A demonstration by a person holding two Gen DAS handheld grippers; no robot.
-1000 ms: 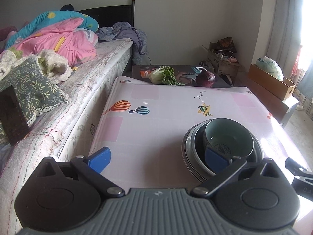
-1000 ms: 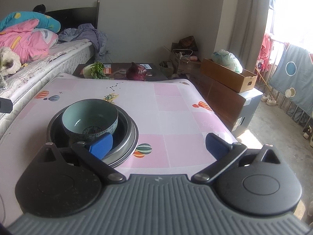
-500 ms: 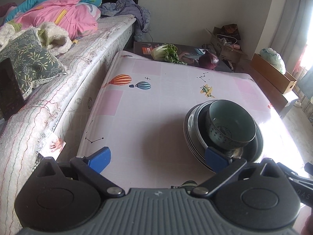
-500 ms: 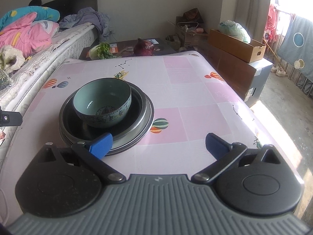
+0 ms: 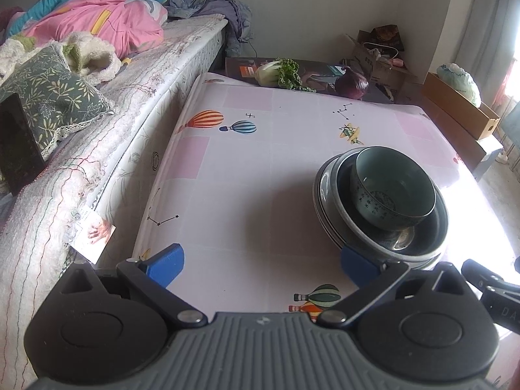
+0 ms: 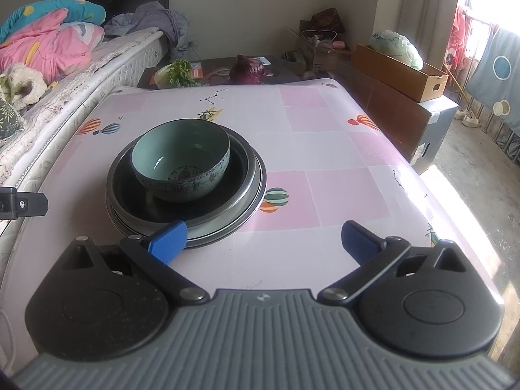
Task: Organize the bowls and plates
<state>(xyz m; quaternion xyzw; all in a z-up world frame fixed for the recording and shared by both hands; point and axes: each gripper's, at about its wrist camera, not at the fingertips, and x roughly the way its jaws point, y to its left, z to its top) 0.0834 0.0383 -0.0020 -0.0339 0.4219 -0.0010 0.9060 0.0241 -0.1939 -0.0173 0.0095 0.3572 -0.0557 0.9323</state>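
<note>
We hold both grippers spread and empty over the counter (image 6: pixel 325 136). The bowl (image 6: pixel 182 165) sits nested in the stacked plates (image 6: pixel 250 191), ahead-left of our right gripper (image 6: pixel 263 242) and ahead-right of our left gripper (image 5: pixel 261 266), about equally near both.

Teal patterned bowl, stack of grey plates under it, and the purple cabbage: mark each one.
teal patterned bowl (image 6: pixel 182 162): right wrist view, on its pale inner wall.
stack of grey plates (image 6: pixel 250 191): right wrist view, on the bare right rim.
purple cabbage (image 5: pixel 351 83): left wrist view, on its rounded front.
</note>
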